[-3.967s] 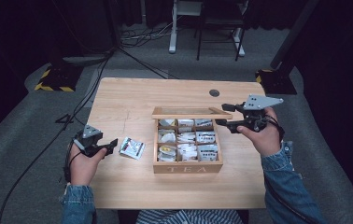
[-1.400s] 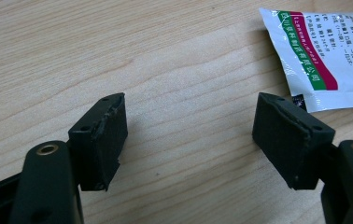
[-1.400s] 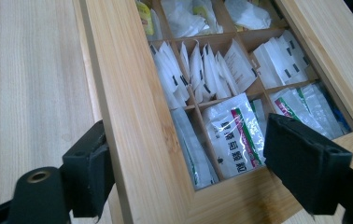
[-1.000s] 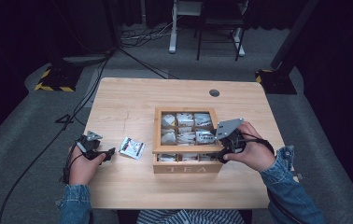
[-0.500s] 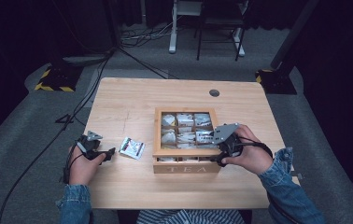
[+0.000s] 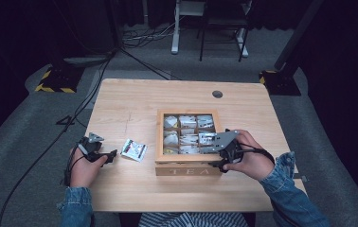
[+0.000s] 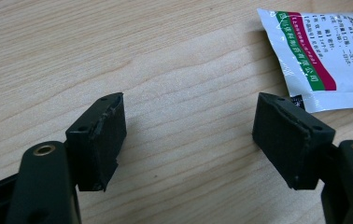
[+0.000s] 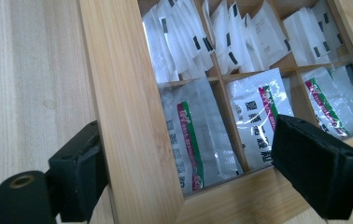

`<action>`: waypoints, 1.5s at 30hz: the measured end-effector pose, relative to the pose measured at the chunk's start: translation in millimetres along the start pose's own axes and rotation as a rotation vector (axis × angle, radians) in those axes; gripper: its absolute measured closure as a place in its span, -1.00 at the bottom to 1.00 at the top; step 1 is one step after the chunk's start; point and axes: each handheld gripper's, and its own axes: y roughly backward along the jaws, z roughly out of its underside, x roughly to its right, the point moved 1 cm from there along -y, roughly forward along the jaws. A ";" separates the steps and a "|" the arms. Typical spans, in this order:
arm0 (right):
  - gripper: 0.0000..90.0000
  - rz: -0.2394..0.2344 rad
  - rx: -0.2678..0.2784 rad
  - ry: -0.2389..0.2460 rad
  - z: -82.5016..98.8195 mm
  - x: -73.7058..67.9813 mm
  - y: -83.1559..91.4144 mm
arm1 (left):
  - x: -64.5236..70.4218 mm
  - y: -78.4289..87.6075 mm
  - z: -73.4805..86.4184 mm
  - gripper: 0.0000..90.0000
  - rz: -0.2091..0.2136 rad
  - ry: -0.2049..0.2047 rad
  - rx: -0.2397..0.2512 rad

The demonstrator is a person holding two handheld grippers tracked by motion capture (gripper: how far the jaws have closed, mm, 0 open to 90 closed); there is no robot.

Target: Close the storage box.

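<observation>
- The light wooden square table bears everything, with a small round dark grommet near its far edge.
- The shallow wooden tea box with a glass-paned lid and "TEA" on its front wall sits right of the table's middle, near the person's edge. Its lid lies flat and shut over nine compartments of white sachets.
- The right hand in a blue denim sleeve rests at the box's near right corner, carrying the right gripper, which points left across the lid.
- In the right gripper view, the wooden lid frame runs between the two black jaws: one pad sits outside the frame over the table, the other over the pane. The jaws have just been opening; they stand wide and released, the far pad well off the wood, so nothing is clamped.
- The left hand lies on the table near the left edge with the left gripper pointing right.
- Its jaws gape over bare wood, grasping nothing.
- The white foil sachet with a green and red stripe lies flat just beyond the left gripper's tips, between that gripper and the box, apart from both.
</observation>
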 end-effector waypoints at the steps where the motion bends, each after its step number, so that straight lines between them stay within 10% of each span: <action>1: -0.66 -0.002 -0.003 0.002 0.1 -0.1 -0.3 | 0.0 0.0 0.0 -0.41 0.000 0.000 0.000; 36: -0.64 -0.089 -0.046 0.003 0.4 0.1 -6.7 | -2.0 5.5 6.6 -0.40 0.006 0.017 0.006; 45: -0.51 -0.140 0.057 -0.074 1.6 9.0 6.1 | -1.8 7.4 8.1 -0.40 -0.002 0.016 0.003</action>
